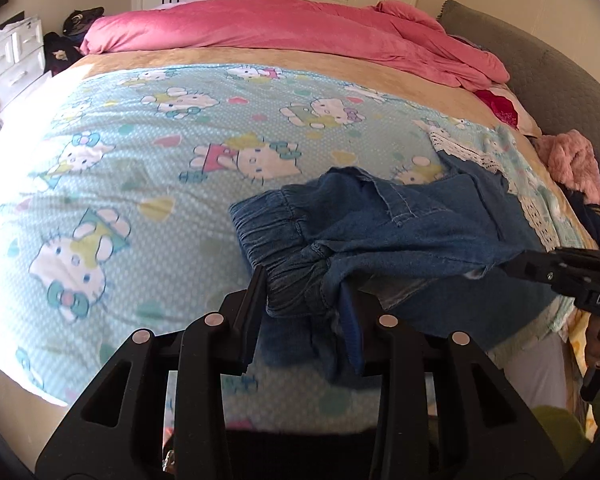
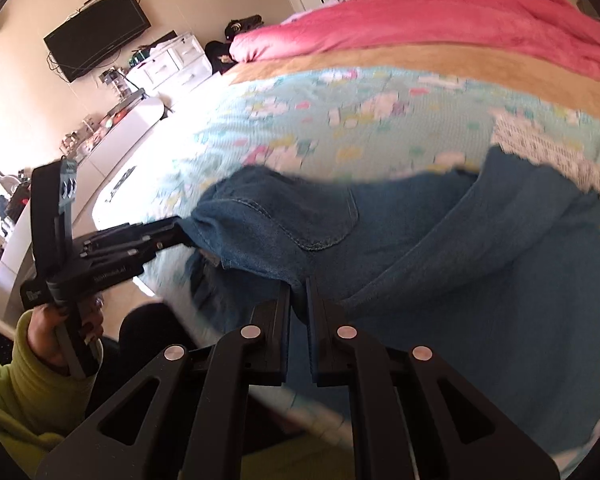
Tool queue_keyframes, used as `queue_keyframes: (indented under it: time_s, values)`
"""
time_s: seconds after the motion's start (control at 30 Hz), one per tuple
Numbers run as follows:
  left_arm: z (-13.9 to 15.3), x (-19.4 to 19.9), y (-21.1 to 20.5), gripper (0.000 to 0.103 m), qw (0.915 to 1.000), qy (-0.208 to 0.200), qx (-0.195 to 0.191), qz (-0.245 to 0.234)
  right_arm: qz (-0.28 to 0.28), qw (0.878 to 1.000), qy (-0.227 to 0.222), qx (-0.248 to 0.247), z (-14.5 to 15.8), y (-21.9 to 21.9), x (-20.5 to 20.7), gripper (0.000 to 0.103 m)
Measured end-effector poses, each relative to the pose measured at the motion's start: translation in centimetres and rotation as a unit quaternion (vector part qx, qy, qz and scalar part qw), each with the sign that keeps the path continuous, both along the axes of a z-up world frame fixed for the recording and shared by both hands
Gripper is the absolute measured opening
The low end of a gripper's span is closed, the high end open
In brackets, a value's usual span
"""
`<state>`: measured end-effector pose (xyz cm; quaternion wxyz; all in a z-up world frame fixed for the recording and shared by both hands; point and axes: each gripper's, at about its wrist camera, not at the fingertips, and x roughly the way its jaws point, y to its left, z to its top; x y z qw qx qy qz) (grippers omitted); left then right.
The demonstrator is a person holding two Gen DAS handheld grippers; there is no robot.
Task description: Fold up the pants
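Observation:
Blue denim pants [image 1: 400, 232] lie partly folded at the near right edge of the bed, elastic waistband toward the left. My left gripper [image 1: 304, 300] holds the waistband bunched between its fingers, which stand fairly wide apart. In the right wrist view, my right gripper [image 2: 299, 296] is shut on a fold of the pants [image 2: 440, 248] near the back pocket. The left gripper [image 2: 172, 232] shows there at the left, gripping the pants' edge. The right gripper [image 1: 512, 268] reaches in from the right in the left wrist view.
The bed carries a light-blue cartoon-cat sheet [image 1: 160, 168] with a white lace edge [image 1: 472, 156]. A pink duvet [image 1: 280, 24] lies bunched at the far side. A grey headboard [image 1: 548, 72] stands right. White drawers [image 2: 172, 60] and a wall TV [image 2: 96, 32] stand left.

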<state>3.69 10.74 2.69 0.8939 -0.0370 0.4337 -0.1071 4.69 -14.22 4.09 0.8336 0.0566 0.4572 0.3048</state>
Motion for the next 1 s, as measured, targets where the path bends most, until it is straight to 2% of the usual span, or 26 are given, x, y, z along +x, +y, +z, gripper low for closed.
queue_keyframes:
  time_s: [0.1,0.2,0.23,0.4,0.47,0.53,0.63,0.67,0.7,0.73,0.83,0.9,1.0]
  values:
    - [-0.6,-1.4,0.4,0.029,0.9999,0.011,0.007,0.001,0.014,1.000,0.019,-0.011,-1.6,0.7,-2.1,0.007]
    - [-1.0,-2.3,1.3,0.037,0.9997,0.025,0.004,0.008,0.020,0.999,0.029,-0.033,-3.2,1.3,-3.2,0.007]
    - [-0.8,-2.7,1.5,0.037,0.9997,0.023,0.002,0.010,0.019,0.999,0.032,-0.037,-3.5,1.3,-3.3,0.007]
    - [3.3,-4.6,2.6,0.037,0.9991,-0.026,0.005,0.034,0.026,0.998,0.034,-0.046,-3.4,1.3,-3.3,0.010]
    - [4.4,-4.0,2.0,0.037,0.9987,-0.040,0.003,0.031,0.033,0.998,0.030,-0.051,-3.1,1.4,-3.6,0.013]
    - [4.8,-2.5,0.4,0.037,0.9987,-0.045,0.011,0.021,0.036,0.998,0.029,-0.041,-2.7,1.0,-4.0,0.026]
    - [3.8,-0.4,-2.5,0.037,0.9993,-0.033,0.017,-0.009,0.026,1.000,0.002,-0.018,-0.6,0.1,-4.1,0.037]
    - [3.2,0.0,-3.3,0.037,0.9990,-0.030,0.031,-0.014,0.013,1.000,-0.018,-0.015,0.3,-0.4,-3.9,0.039]
    - [1.8,0.6,-4.3,0.037,0.9979,-0.018,0.061,-0.016,0.005,1.000,-0.027,-0.015,0.6,-0.7,-3.7,0.047]
    - [0.9,0.8,-4.6,0.036,0.9973,-0.008,0.071,-0.016,-0.008,0.999,-0.034,-0.017,0.8,-1.1,-3.3,0.053]
    - [-2.1,0.8,-4.3,0.036,0.9965,0.027,0.079,-0.010,-0.027,0.999,-0.025,-0.018,-0.2,-1.3,-1.6,0.053]
    - [-2.6,0.1,-4.0,0.036,0.9963,0.019,0.084,-0.006,-0.030,0.999,-0.010,-0.027,-1.5,-0.8,-0.7,0.053]
    - [-2.6,-0.3,-3.6,0.036,0.9968,0.018,0.078,-0.002,-0.034,0.998,0.046,-0.040,-4.5,0.3,0.8,0.053]
